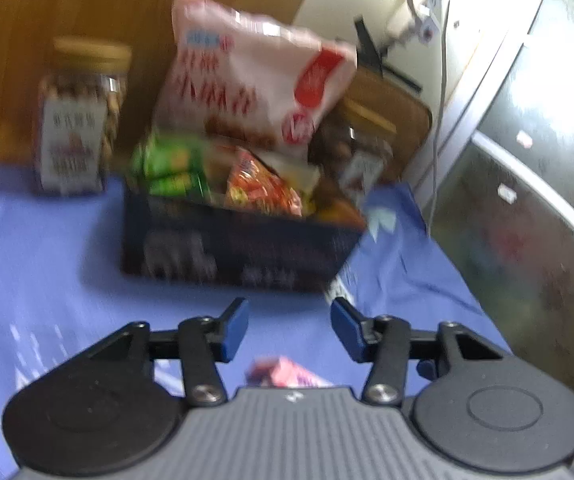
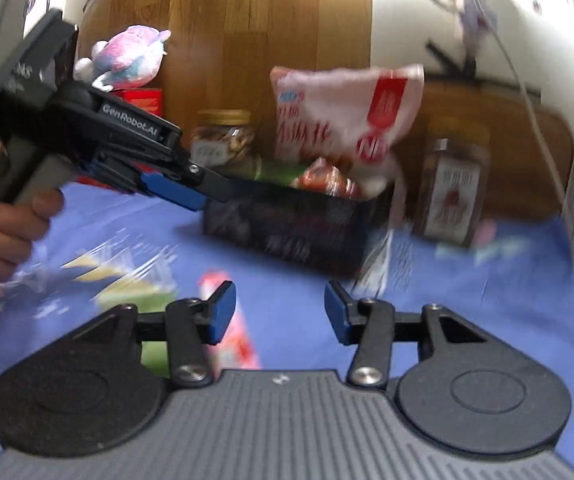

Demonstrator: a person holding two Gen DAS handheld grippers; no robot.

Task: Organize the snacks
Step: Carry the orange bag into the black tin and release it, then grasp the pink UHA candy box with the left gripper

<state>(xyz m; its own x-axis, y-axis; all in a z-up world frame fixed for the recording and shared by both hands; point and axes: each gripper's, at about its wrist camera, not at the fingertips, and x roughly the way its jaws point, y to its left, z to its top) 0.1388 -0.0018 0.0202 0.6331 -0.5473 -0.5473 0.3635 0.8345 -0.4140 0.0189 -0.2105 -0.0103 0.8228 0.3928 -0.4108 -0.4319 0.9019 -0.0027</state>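
Readable writing: "GenRobot.AI" in white on the left gripper (image 2: 191,190), seen side-on in the right wrist view. Red characters on the big pink-white bag (image 1: 255,76) and print on the jar labels are too blurred to read.

The bag stands upright at the back of the dark box (image 1: 239,248), sticking well above its rim. Green packets (image 1: 167,168) and an orange-red packet (image 1: 263,184) lie inside w/ it. The box sits on a blue cloth (image 1: 47,248).

Left gripper (image 1: 289,330): blue fingers apart, nothing between them, pointing at the box & tilted down. A hand (image 2: 3,216) wraps its grip at the left edge of the right wrist view. Right gripper (image 2: 279,312): fingers also apart, empty, aimed at the box.

Left view only: a gold-lid jar (image 1: 81,116) left of the box, apart from it, and a pink packet (image 1: 283,374) just under the gripper. Right view only: a plush toy (image 2: 131,56) on a red box, a brown jar (image 2: 453,188) right of the box, a pink-red packet (image 2: 239,340) and a clear wrapper (image 2: 127,276) on the cloth.
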